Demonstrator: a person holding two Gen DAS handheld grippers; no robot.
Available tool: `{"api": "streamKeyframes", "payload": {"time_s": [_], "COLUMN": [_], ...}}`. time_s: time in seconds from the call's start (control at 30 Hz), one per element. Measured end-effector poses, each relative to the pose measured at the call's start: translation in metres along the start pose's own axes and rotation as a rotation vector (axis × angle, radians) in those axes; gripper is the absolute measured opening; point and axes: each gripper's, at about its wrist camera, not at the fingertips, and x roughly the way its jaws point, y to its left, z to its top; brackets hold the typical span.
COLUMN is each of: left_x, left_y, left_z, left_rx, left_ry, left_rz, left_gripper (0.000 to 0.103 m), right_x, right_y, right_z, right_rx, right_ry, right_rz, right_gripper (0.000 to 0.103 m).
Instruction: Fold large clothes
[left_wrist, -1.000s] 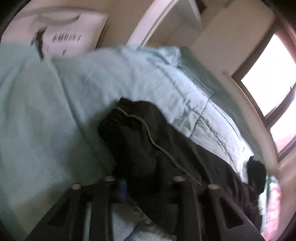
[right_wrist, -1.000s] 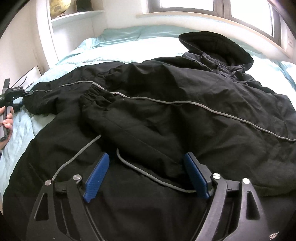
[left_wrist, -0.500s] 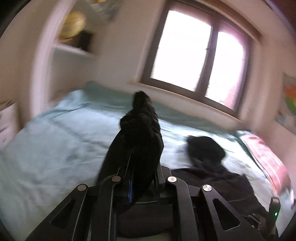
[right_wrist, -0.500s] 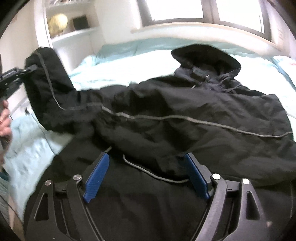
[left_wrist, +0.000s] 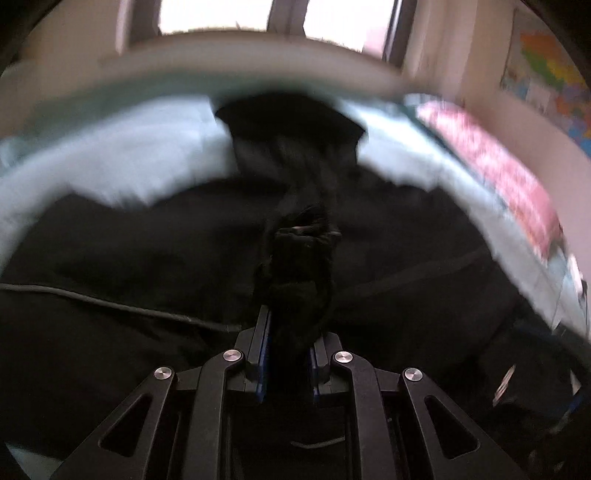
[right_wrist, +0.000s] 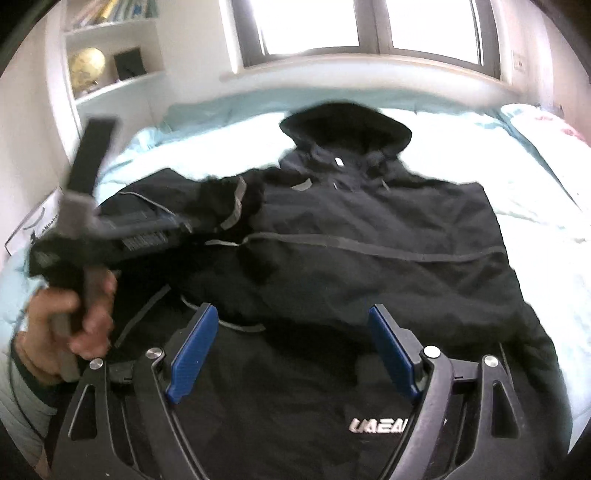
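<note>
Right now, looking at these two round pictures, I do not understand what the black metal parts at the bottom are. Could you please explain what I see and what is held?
No robot here: a person holds a two-finger gripper in each hand, each with a wide-angle camera looking along its fingers. The left camera shows the left gripper shut on the black jacket sleeve. The right camera shows the right gripper open, with blue pads, holding nothing, above the black hooded jacket. The jacket lies spread on a bed with a light blue cover. At the left of that picture, the person's hand grips the other tool's handle.
</note>
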Motion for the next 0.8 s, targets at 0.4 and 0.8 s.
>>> {"api": "streamKeyframes", "payload": {"time_s": [0.4, 0.8], "left_x": [-0.076, -0.125], "left_y": [0.020, 0.087], "left_z": [-0.008, -0.019], "left_rx": [-0.066, -0.172], "left_ry": [-0.094, -0.199], "left_rz": [-0.228, -0.076], "left_gripper": [0.057, 0.058], "right_x": [0.043, 0.146], "right_y": [-0.007, 0.035], "right_z": [0.027, 0.065], "right_rx": [0.116, 0.234], "right_ry": [0.119, 0.253], "right_rz": [0.153, 0.239], "right_gripper": [0.085, 0.042]}}
